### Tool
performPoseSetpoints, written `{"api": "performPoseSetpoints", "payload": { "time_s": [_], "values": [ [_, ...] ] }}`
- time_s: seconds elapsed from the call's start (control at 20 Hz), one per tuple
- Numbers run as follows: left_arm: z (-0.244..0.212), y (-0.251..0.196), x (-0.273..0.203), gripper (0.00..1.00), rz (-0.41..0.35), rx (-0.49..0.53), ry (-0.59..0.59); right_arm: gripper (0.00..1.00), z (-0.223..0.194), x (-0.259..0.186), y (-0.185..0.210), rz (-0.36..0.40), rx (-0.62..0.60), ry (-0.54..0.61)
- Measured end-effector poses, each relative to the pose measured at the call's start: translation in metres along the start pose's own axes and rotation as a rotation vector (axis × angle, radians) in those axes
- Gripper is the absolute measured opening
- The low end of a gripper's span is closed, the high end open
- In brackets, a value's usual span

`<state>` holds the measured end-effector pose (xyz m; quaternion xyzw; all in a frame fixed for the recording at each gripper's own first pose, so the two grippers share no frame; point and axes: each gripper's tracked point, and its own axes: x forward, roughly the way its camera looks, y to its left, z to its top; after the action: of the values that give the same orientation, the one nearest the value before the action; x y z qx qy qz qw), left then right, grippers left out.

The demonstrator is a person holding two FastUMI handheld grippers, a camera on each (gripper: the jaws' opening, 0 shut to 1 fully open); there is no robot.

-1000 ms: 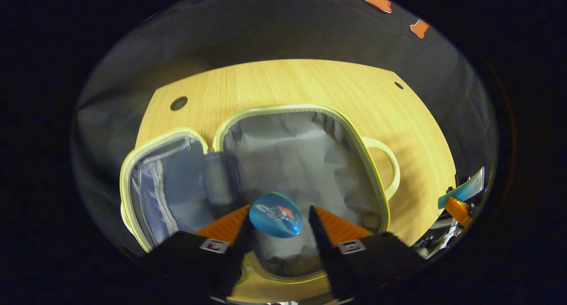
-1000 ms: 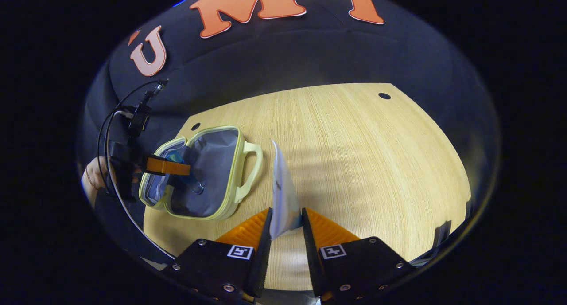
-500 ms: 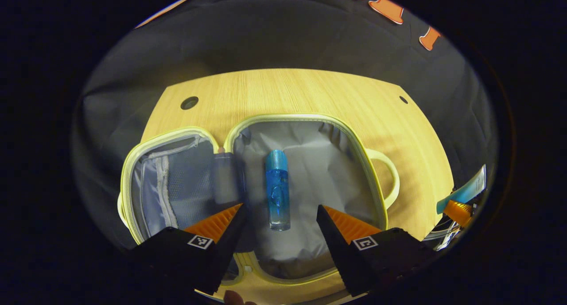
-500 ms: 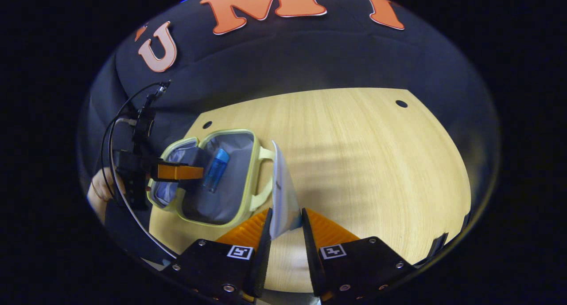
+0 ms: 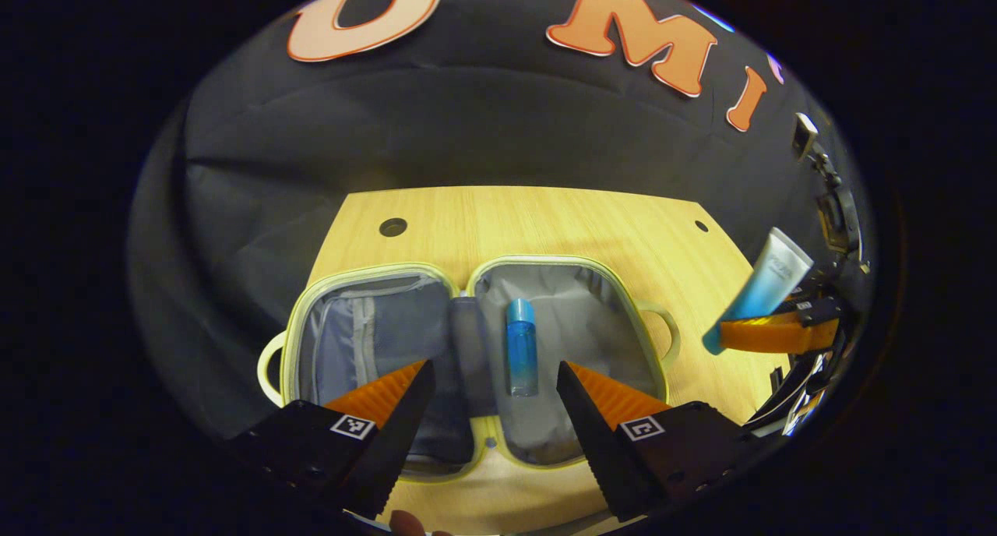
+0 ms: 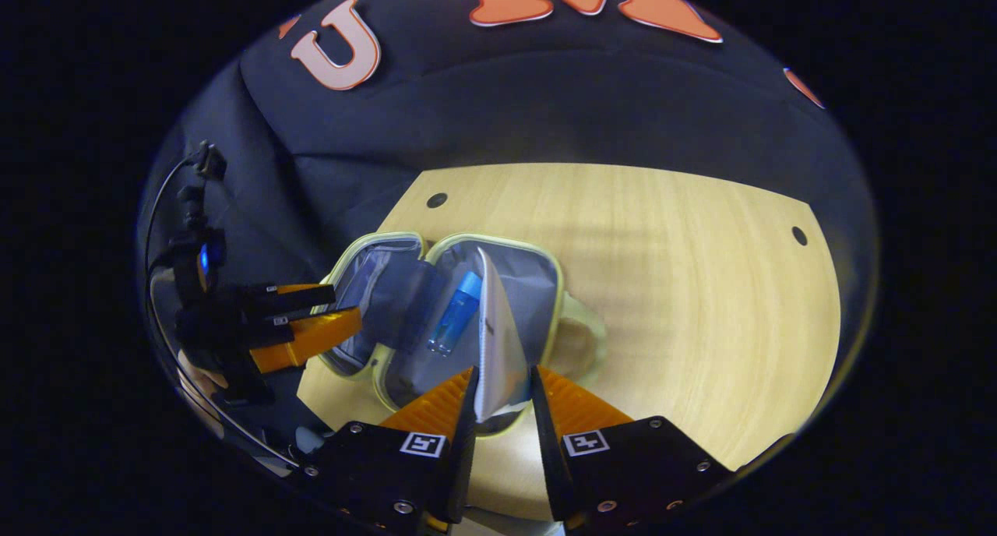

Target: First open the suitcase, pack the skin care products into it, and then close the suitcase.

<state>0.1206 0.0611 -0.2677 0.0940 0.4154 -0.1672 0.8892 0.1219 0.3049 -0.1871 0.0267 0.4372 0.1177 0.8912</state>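
Left hand-held gripper (image 5: 491,380) withdrawn, gaping, empty

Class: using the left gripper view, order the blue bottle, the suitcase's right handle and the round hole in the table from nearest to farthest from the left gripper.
1. blue bottle, just ahead of the left gripper, lying inside the suitcase.
2. right handle, off to the right.
3. round hole, far tabletop, behind the suitcase.

No readable text on the bottle (image 5: 521,347) or tube (image 5: 762,290).
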Motion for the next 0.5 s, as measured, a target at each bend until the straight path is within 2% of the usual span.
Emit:
{"api": "performPoseSetpoints", "payload": {
  "time_s": [0.25, 0.4, 0.45, 0.5],
  "values": [
    [-0.021, 0.044, -0.025, 0.98, 0.039, -0.047, -0.014, 0.41, -0.019, 0.058, 0.022, -0.006, 0.002, 0.184],
    [-0.033, 0.067, -0.033, 0.98, 0.065, -0.065, -0.01, 0.41, -0.024, 0.088, 0.022, -0.036, 0.024, 0.219],
    [-0.038, 0.074, -0.035, 0.98, 0.074, -0.071, -0.005, 0.36, -0.025, 0.096, 0.02, -0.05, 0.029, 0.226],
    [-0.042, 0.08, -0.038, 0.98, 0.08, -0.077, -0.004, 0.46, -0.025, 0.102, 0.017, -0.069, 0.033, 0.231]
  ]
}}
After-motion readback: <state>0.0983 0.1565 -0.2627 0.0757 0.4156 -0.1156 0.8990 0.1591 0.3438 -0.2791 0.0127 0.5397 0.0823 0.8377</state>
